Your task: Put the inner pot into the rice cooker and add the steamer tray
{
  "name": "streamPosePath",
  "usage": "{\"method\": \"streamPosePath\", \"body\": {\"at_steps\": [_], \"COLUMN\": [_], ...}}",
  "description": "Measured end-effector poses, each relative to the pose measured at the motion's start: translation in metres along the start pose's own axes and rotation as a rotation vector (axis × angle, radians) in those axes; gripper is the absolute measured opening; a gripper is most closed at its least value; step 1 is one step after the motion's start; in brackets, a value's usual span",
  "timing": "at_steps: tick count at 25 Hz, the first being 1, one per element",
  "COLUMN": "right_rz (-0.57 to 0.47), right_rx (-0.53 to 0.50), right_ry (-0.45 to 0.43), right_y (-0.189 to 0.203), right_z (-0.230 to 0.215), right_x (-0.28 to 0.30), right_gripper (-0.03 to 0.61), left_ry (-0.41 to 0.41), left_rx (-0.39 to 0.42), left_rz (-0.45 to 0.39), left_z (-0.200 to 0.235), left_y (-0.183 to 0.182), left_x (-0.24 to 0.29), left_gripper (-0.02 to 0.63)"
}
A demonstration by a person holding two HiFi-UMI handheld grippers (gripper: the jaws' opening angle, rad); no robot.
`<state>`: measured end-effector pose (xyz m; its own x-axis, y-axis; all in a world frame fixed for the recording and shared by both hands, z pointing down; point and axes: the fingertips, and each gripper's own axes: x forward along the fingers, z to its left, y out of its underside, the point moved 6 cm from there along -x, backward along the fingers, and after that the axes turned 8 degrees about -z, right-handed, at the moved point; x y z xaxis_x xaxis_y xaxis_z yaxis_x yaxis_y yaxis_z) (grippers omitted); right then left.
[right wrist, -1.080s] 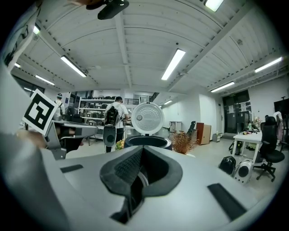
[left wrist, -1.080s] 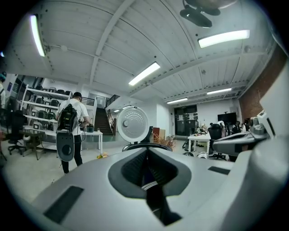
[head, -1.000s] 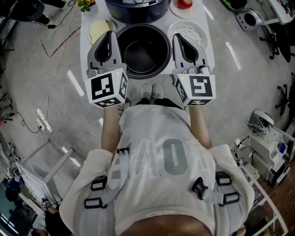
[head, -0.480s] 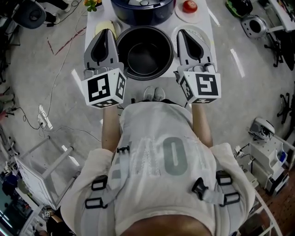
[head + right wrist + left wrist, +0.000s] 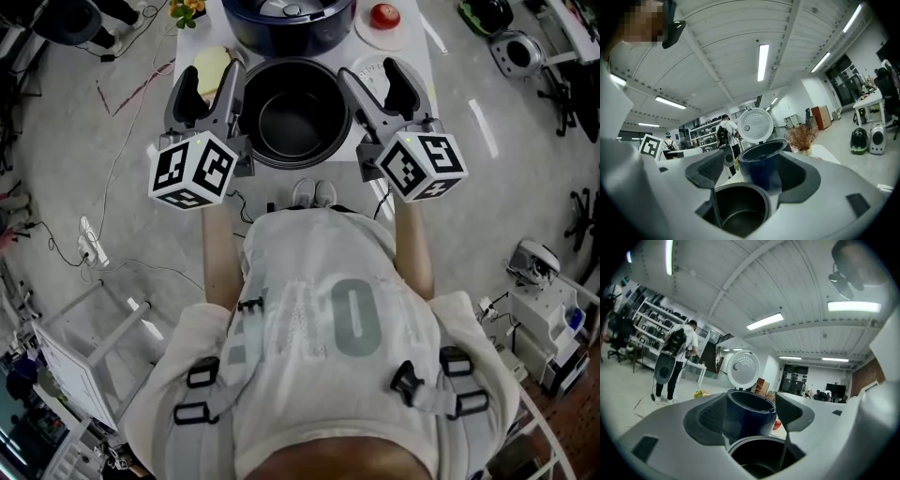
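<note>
As jaws just open wide, left gripper [image 5: 211, 82]: holds nothing.
Right gripper [image 5: 375, 80]: same.
Inner pot [image 5: 295, 112]: rim between jaws, ready for grabbing.

Rice cooker [image 5: 323, 28] cut by top edge.

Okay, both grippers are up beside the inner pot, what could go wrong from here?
1. The left gripper and right gripper have just been opening, with the rim of the inner pot apparently between their fingers but ungripped. Closing unevenly could tilt the pot on lifting.
2. The rice cooker stands close behind, so a low lift might knock the pot against its wall.
</note>
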<state>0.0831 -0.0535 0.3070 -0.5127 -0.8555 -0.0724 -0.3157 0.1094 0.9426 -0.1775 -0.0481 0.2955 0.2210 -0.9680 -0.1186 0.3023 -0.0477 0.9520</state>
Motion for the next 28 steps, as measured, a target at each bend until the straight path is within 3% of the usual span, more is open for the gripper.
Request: {"method": "streamPosePath", "body": {"at_steps": [6, 12, 16, 20, 28], "right_rz": [0.063, 0.142, 0.180, 0.208, 0.247], "right_rx": [0.100, 0.365, 0.511, 0.595, 0.619], "right_ry": [0.023, 0.035, 0.049, 0.053, 0.033], "right_y": [0.019, 0.058, 0.085, 0.104, 0.117], "right_z": [-0.016, -0.032, -0.037, -0.033, -0.026], "right_x": [-0.001, -0.006, -0.010, -0.010, -0.006], "right_gripper": [0.357, 0.357, 0.357, 0.356, 0.328], "left_ry": [-0.097, -0.174, -0.138, -0.082, -0.019], "left_rx": [-0.137, -0.337, -0.511, -0.679, -0.774], "left_rz": [0.047, 0.104, 0.133, 0.162, 0.241], "left_z": [0.033, 0.063, 0.067, 0.069, 0.062], "left_y": [0.024, 0.056, 0.081, 0.102, 0.124], "left_x": [-0.008, -0.022, -0.031, -0.040, -0.042], "left_gripper": [0.331, 0.334, 0.333, 0.331, 0.310]}}
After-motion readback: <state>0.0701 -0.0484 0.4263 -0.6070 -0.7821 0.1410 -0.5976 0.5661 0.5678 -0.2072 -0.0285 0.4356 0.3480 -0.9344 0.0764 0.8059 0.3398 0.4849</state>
